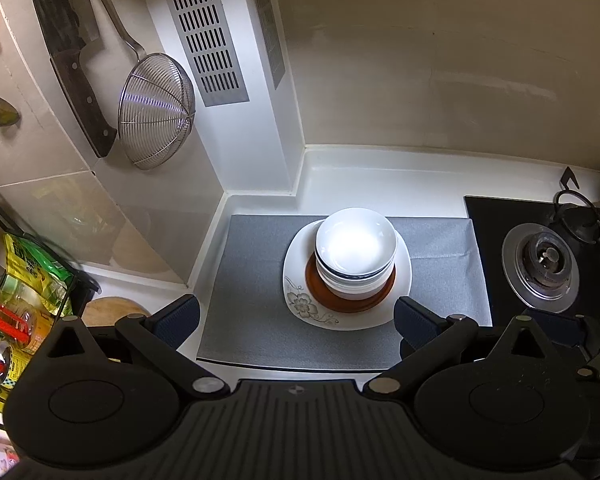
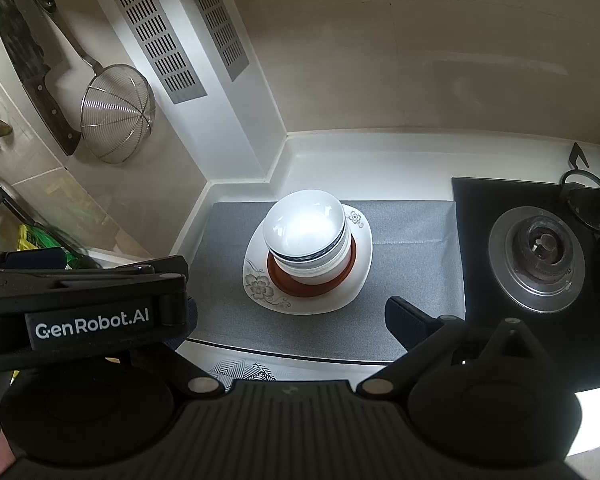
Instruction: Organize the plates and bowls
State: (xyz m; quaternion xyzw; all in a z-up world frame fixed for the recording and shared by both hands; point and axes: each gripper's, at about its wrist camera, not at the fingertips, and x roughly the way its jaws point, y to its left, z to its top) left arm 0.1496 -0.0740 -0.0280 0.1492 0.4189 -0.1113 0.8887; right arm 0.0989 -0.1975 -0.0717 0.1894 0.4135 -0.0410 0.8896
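A stack of white bowls (image 1: 355, 245) (image 2: 306, 232), some with dark blue rims, sits on a brown saucer (image 1: 350, 302) (image 2: 312, 286). The saucer rests on a white plate with a grey flower pattern (image 1: 300, 304) (image 2: 260, 284). The whole pile stands on a grey mat (image 1: 244, 280) (image 2: 412, 264). My left gripper (image 1: 296, 322) is open, hovering in front of the plate with nothing between its fingers. My right gripper (image 2: 292, 322) is open too, near the mat's front edge; its left finger is hidden behind the left gripper's body (image 2: 84, 312).
A gas burner (image 1: 540, 266) (image 2: 536, 254) on a black hob lies right of the mat. On the left wall hang a wire strainer (image 1: 156, 112) (image 2: 116, 114) and a cleaver (image 1: 76, 60). A rack with packets and bottles (image 1: 24, 280) stands at the left.
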